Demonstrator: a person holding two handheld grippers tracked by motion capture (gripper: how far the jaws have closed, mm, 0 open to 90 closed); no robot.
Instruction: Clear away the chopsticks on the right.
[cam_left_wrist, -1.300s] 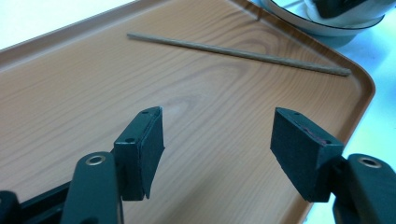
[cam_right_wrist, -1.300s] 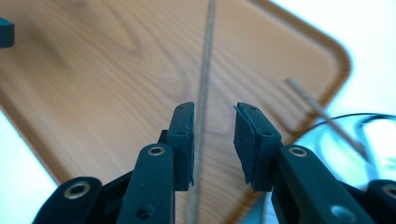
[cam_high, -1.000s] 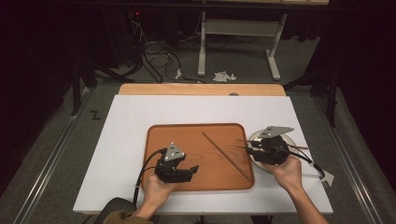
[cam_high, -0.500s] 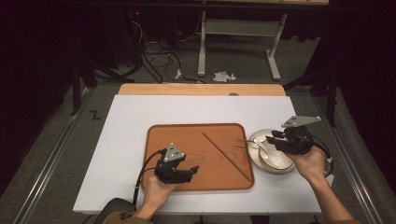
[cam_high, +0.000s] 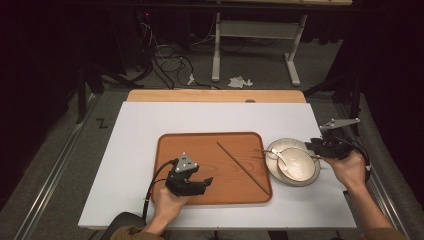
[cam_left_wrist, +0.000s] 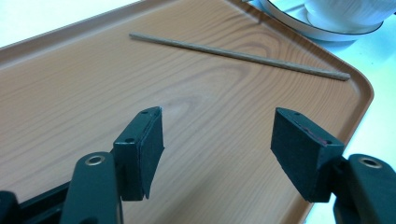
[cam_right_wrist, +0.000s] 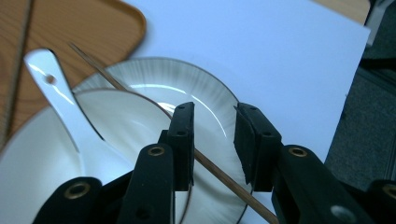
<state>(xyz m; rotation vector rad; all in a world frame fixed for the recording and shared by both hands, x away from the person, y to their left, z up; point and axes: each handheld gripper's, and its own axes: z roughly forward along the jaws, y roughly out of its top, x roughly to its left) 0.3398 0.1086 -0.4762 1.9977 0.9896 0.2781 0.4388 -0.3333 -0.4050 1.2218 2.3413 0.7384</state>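
A brown wooden tray (cam_high: 170, 150) lies mid-table with one chopstick (cam_high: 242, 167) lying diagonally on it. My left gripper (cam_high: 205, 182) hovers open over the tray's near part; between its jaws (cam_left_wrist: 217, 140) is bare tray wood (cam_left_wrist: 70, 107), with the chopstick (cam_left_wrist: 243, 57) beyond. Right of the tray a white bowl (cam_high: 300, 167) with a white spoon (cam_high: 280, 157) sits on a plate (cam_high: 280, 145). My right gripper (cam_high: 312, 145) is at the plate's right edge. Its jaws (cam_right_wrist: 212, 121) stand apart over a second chopstick (cam_right_wrist: 215, 170) that lies across the bowl (cam_right_wrist: 130, 126) beside the spoon (cam_right_wrist: 60, 102).
The white tabletop (cam_high: 140, 125) has free room to the left and behind the tray. A wooden strip (cam_high: 215, 96) runs along the table's far edge. Table legs and cables are on the floor beyond.
My right gripper has moved right, from over the bowl to the plate's right edge. The left gripper has stayed in place.
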